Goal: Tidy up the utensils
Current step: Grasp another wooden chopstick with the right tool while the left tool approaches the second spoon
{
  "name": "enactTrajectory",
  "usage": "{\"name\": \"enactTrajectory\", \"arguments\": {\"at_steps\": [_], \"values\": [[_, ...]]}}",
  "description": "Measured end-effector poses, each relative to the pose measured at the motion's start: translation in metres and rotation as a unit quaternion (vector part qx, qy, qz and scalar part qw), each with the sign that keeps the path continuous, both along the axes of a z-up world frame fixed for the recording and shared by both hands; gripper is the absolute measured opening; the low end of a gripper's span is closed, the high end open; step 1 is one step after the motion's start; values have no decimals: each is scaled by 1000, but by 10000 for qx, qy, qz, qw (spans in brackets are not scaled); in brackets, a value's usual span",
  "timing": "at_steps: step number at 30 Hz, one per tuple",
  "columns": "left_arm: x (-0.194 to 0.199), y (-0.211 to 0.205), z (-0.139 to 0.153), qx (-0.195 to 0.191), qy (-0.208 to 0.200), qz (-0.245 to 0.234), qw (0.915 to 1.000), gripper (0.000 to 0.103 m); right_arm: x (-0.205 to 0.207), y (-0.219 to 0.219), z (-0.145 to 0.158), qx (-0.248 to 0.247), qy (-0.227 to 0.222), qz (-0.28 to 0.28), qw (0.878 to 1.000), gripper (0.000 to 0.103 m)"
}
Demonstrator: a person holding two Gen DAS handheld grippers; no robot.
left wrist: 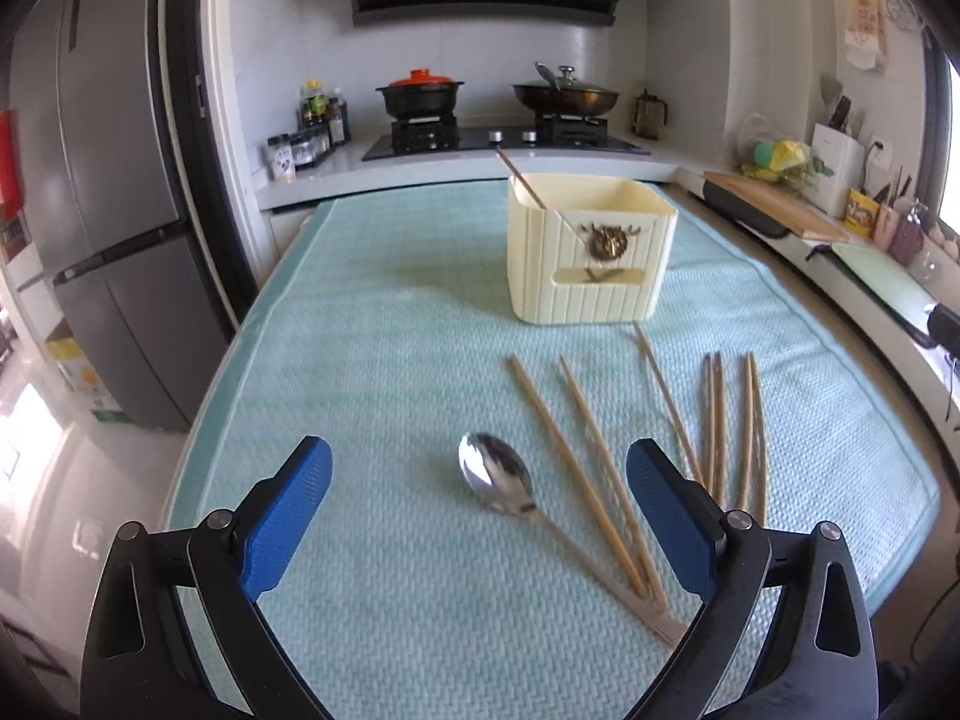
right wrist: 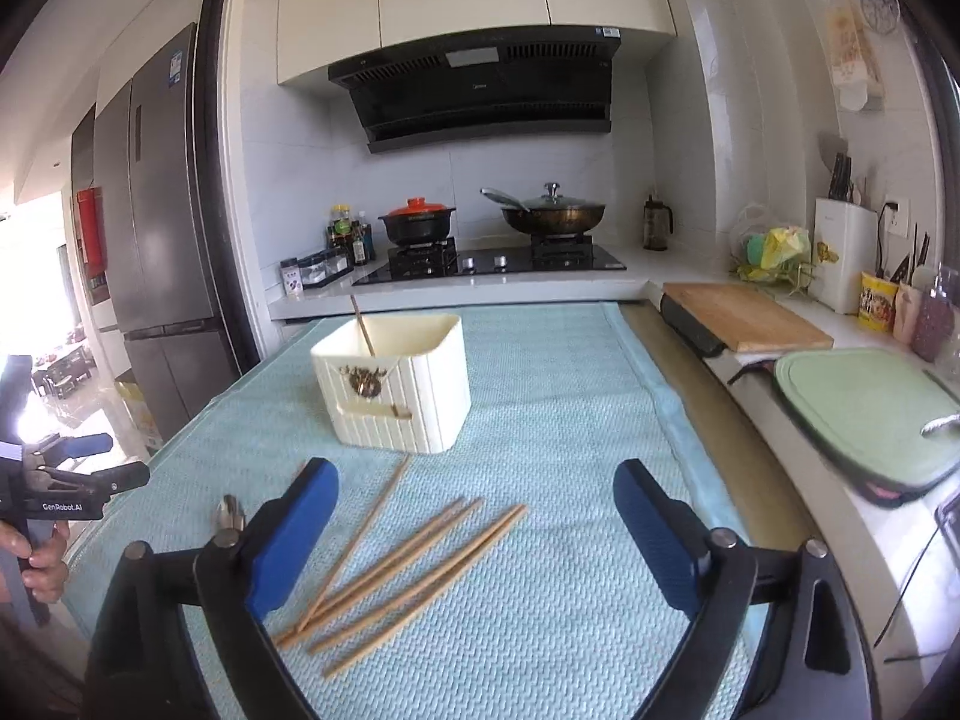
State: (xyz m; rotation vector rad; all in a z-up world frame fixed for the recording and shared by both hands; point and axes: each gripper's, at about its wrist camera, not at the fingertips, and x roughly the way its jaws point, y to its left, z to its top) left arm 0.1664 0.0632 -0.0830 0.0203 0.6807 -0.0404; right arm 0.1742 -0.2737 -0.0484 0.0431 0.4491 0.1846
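A cream ribbed utensil holder (left wrist: 591, 255) stands on a light blue mat (left wrist: 390, 330) with one chopstick (left wrist: 521, 178) leaning inside it. A metal spoon (left wrist: 497, 474) lies bowl-up on the mat between my left gripper's (left wrist: 479, 483) open blue fingers. Several wooden chopsticks (left wrist: 591, 468) lie loose to its right. In the right wrist view the holder (right wrist: 396, 387) stands ahead on the left and several chopsticks (right wrist: 414, 570) lie between my right gripper's (right wrist: 476, 504) open fingers. The spoon tip (right wrist: 229, 511) peeks out behind the right gripper's left finger. Both grippers are empty.
A stove with a black pot (left wrist: 420, 96) and a lidded wok (left wrist: 564, 95) stands behind the mat. A wooden board (right wrist: 747, 315) and a green cutting board (right wrist: 870, 414) lie on the right counter. A fridge (left wrist: 102, 192) stands left. The left gripper shows at the far left (right wrist: 96, 474).
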Motion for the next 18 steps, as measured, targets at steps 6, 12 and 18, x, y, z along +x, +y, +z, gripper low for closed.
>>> {"name": "enactTrajectory", "arguments": {"at_steps": [6, 12, 18], "values": [[-41, -14, -15, -346, -74, -78, 9993, 103, -25, 11, -47, -182, 572, -82, 9982, 101], [-58, -11, -24, -636, 58, -107, 9979, 103, -49, 27, -53, -516, 673, -118, 9963, 101], [-68, 6, -24, -787, 41, 199, 9967, 103, -59, 32, -49, -470, 655, -113, 9967, 101]]}}
